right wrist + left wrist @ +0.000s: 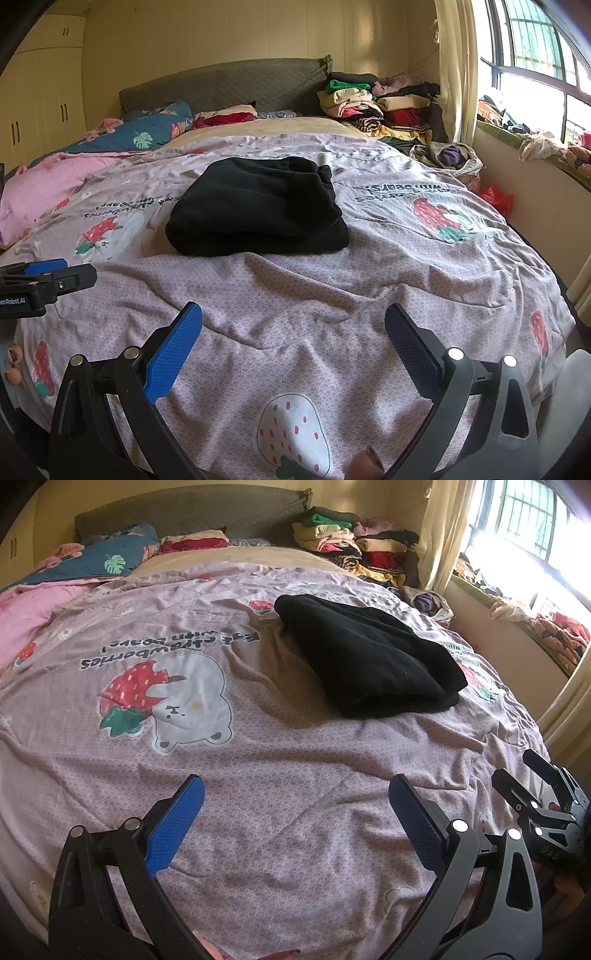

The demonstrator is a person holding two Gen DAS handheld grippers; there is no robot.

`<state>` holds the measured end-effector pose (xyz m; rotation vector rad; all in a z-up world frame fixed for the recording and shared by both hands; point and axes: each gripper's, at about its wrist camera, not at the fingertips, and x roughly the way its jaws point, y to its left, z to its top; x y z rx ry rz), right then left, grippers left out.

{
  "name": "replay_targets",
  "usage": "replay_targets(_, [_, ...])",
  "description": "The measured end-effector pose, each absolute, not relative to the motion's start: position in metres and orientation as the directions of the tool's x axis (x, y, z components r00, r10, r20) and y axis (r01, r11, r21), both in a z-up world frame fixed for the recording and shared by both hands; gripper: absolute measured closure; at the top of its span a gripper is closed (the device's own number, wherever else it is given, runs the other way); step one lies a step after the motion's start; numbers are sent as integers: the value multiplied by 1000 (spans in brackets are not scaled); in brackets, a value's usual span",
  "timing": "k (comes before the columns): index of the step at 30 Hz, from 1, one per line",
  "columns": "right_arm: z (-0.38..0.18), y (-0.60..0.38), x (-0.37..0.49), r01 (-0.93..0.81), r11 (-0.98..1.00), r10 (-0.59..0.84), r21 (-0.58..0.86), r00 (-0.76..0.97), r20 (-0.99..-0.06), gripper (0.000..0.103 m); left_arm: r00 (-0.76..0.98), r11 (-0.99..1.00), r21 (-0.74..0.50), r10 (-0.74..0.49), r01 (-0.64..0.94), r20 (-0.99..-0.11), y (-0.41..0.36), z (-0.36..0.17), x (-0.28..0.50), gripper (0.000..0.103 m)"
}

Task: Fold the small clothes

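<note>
A folded black garment (369, 657) lies on the purple strawberry-and-bear bedspread (258, 775), in the middle of the bed; it also shows in the right wrist view (258, 210). My left gripper (295, 794) is open and empty, held above the bedspread short of the garment. My right gripper (293, 321) is open and empty too, nearer the foot of the bed. The right gripper shows at the right edge of the left wrist view (532, 775). The left gripper shows at the left edge of the right wrist view (48, 275).
A pile of folded clothes (380, 107) sits at the head of the bed on the right. Blue and pink quilts (92, 155) lie at the left. A grey headboard (229, 85), a clothes-strewn window ledge (535, 144) and a red bag (496, 197) are around the bed.
</note>
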<state>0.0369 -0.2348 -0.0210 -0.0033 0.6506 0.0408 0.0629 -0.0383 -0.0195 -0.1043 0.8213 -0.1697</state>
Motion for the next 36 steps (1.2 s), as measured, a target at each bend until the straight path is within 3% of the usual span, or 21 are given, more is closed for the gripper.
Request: replay_targets(36, [-19,-246,32,-7,1000,13,12,802,-597,4,648,976,-176,-219,132,-729,-39,-19,63,10])
